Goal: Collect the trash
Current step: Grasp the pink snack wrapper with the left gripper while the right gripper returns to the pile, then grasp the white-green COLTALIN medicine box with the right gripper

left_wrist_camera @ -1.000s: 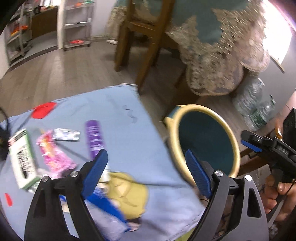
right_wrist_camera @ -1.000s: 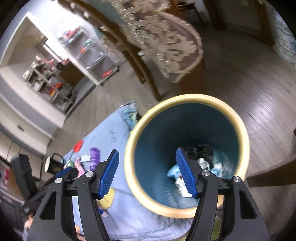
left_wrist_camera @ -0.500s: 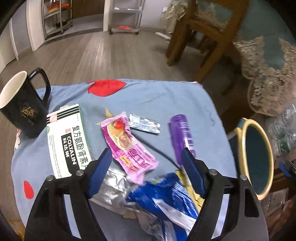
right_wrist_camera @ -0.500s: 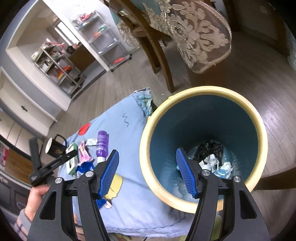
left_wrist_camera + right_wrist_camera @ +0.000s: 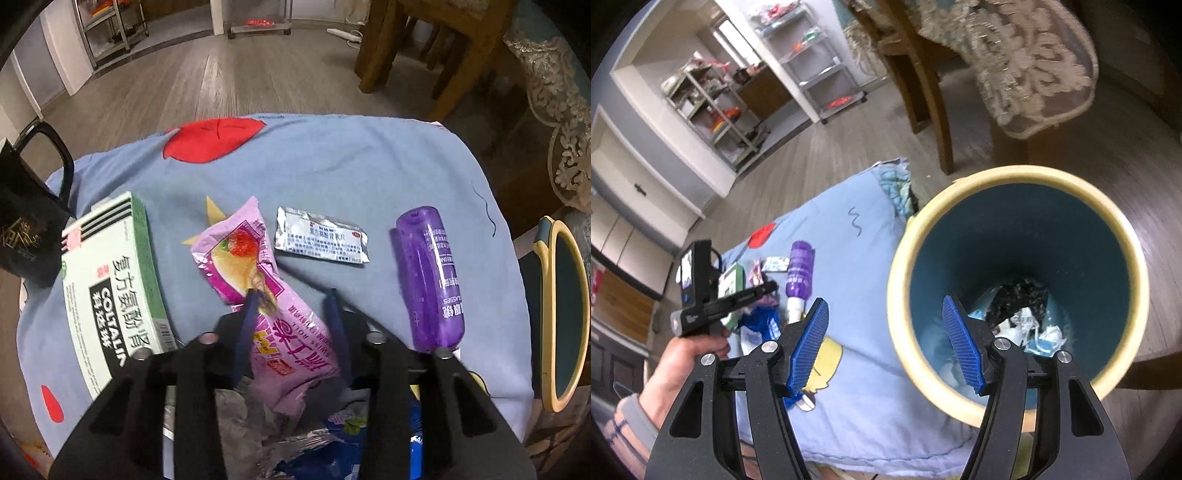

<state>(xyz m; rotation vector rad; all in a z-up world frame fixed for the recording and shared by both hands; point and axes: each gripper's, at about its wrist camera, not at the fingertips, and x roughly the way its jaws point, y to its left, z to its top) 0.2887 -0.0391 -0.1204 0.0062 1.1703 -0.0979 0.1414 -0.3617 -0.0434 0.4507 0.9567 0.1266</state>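
A pink snack wrapper lies on the blue cloth. My left gripper is down over it, fingers partly closed on either side of the wrapper; whether they grip it is unclear. A silver sachet, a purple bottle, a green-white box and blue and silver wrappers lie around it. My right gripper is open and empty, above the near rim of the yellow-rimmed teal bin, which holds crumpled trash.
A black mug stands at the cloth's left edge. The bin stands off the table's right side. Wooden chair legs and a lace-covered table are behind. Shelving stands far back.
My left gripper has swung left from the bin, dropped onto the pink wrapper and narrowed its fingers around it. My right gripper stayed open over the bin, drifting slightly back.
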